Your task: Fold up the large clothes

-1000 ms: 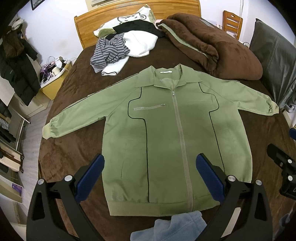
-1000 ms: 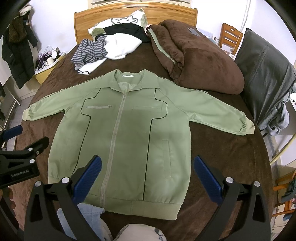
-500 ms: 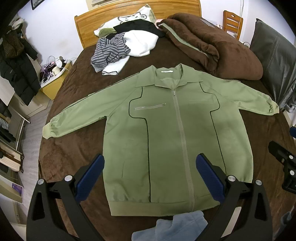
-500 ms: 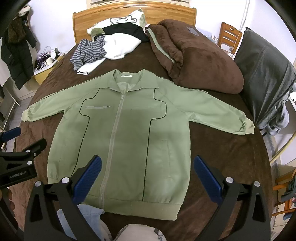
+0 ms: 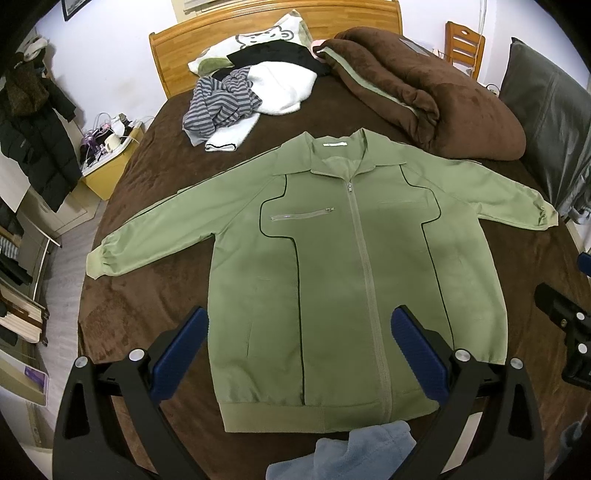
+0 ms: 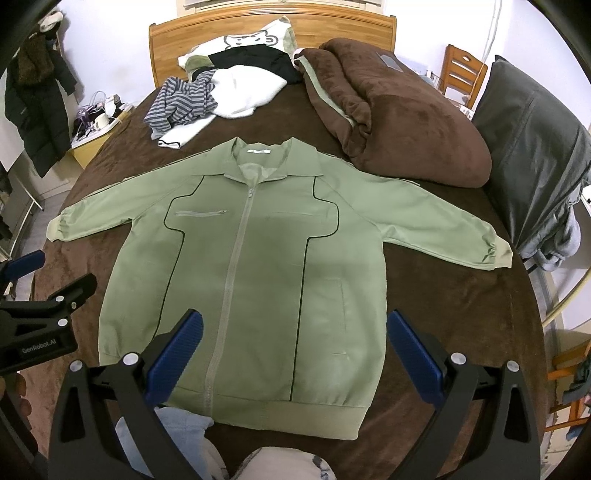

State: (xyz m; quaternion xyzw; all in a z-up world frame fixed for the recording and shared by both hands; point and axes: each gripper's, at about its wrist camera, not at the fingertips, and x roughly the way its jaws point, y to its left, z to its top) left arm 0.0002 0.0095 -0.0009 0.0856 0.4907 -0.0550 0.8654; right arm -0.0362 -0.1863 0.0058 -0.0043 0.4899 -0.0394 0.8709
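Note:
A large green zip-up jacket lies flat, front up, on the brown bed, both sleeves spread out to the sides and the hem nearest me. It also shows in the right wrist view. My left gripper hovers open and empty above the jacket's lower left half. My right gripper hovers open and empty above the lower right half. The right gripper's body shows at the left wrist view's right edge; the left gripper's body shows at the right wrist view's left edge.
A rolled brown blanket lies at the bed's far right. A heap of striped, white and black clothes lies by the wooden headboard. A grey pillow stands at the right. A blue-grey garment lies below the hem.
Both views have shifted only slightly; the jacket lies as before and both grippers stay open.

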